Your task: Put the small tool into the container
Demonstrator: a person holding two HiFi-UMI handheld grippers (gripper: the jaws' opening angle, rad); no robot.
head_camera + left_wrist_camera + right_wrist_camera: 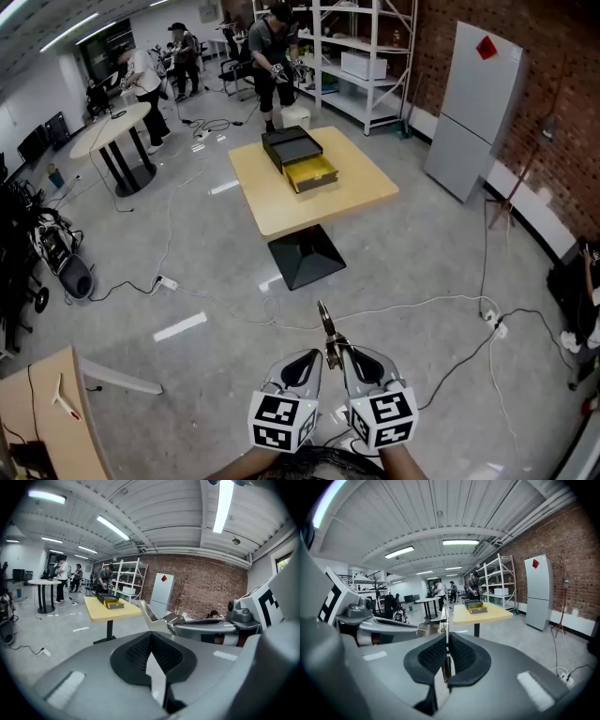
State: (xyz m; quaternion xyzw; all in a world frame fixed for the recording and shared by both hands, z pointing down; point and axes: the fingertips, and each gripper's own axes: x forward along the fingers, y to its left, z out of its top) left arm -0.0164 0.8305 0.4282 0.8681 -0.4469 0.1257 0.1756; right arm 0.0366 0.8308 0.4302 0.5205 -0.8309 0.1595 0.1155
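A thin metal tool sticks out forward from my right gripper, which is shut on it; in the right gripper view the tool sits between the pads of the right gripper. My left gripper is shut, nothing between its pads, close beside the right one. In the left gripper view the left gripper has the tool just off its right. The container, a black box with an open yellow drawer, stands far ahead on a square wooden table.
Cables and a power strip lie across the floor between me and the table. A white fridge stands at the right wall, shelves behind the table, a round table at left. People stand at the back.
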